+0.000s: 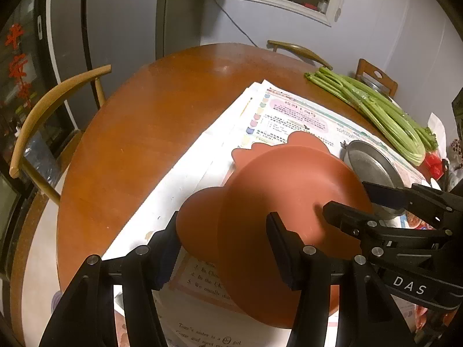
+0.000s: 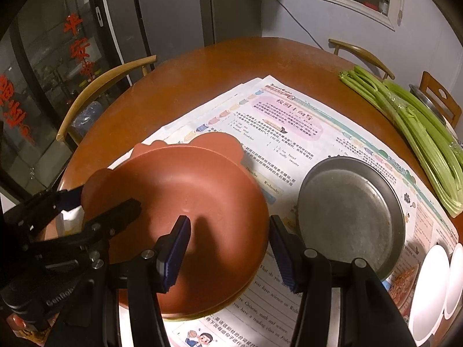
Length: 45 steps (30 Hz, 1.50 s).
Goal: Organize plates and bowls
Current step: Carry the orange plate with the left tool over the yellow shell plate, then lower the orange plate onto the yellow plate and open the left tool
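Red bowl (image 2: 185, 202) lifted over red plate (image 2: 220, 141) on newspaper (image 2: 289, 115). Left gripper (image 1: 222, 243) and right gripper (image 2: 228, 240) each clamp bowl rim. Next: lower bowl squarely onto stack, then release.

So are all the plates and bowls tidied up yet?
Not yet. Done: the brown bowl seems to sit on a matching dish. In hand: the left gripper and right gripper both straddle that bowl's rim; whether they are squeezing it is unclear. Left: the metal plate and the white dishes sit apart, unstacked.
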Each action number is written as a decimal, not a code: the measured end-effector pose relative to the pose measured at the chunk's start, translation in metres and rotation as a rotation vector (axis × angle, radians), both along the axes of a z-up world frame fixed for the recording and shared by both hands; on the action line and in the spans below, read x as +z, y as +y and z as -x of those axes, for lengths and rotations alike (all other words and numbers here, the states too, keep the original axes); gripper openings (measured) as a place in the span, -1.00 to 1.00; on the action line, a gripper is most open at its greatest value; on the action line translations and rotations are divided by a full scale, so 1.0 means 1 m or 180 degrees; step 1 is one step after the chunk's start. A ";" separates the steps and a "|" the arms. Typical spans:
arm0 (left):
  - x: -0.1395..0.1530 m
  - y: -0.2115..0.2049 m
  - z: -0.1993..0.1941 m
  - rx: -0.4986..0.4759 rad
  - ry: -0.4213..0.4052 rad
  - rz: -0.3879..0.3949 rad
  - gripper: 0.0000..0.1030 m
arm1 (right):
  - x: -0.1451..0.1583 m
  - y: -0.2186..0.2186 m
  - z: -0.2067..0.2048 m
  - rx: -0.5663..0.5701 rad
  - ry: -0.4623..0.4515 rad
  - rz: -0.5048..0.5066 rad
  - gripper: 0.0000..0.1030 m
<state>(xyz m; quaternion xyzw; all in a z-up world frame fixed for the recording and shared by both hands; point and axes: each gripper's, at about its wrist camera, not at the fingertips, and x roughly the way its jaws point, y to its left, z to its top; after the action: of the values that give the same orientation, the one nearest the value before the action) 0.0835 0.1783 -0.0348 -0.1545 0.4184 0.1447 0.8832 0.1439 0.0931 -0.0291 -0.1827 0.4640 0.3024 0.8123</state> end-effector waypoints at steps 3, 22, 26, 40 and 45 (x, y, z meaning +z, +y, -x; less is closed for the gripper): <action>-0.002 -0.002 0.000 -0.0009 0.0021 -0.0001 0.14 | -0.002 0.000 -0.001 -0.0012 0.0020 0.0007 0.08; -0.004 -0.003 0.002 -0.0038 0.0045 -0.0029 0.15 | 0.004 -0.004 0.003 -0.0084 -0.0136 -0.0065 0.08; -0.003 -0.002 0.003 -0.0013 0.0043 -0.0026 0.15 | 0.007 -0.004 0.005 -0.0073 -0.0174 -0.0065 0.08; 0.012 -0.003 0.014 -0.0009 -0.0061 0.0014 0.15 | 0.019 -0.010 0.006 -0.0155 -0.0284 -0.0141 0.08; 0.025 -0.004 0.022 0.0015 -0.0137 0.0004 0.15 | 0.033 -0.019 0.013 -0.0144 -0.0321 -0.0272 0.08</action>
<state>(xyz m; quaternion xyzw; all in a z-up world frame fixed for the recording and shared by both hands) 0.0618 0.1742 -0.0101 -0.1592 0.3991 0.1432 0.8916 0.1310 0.0742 0.0035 -0.1524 0.4132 0.2940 0.8483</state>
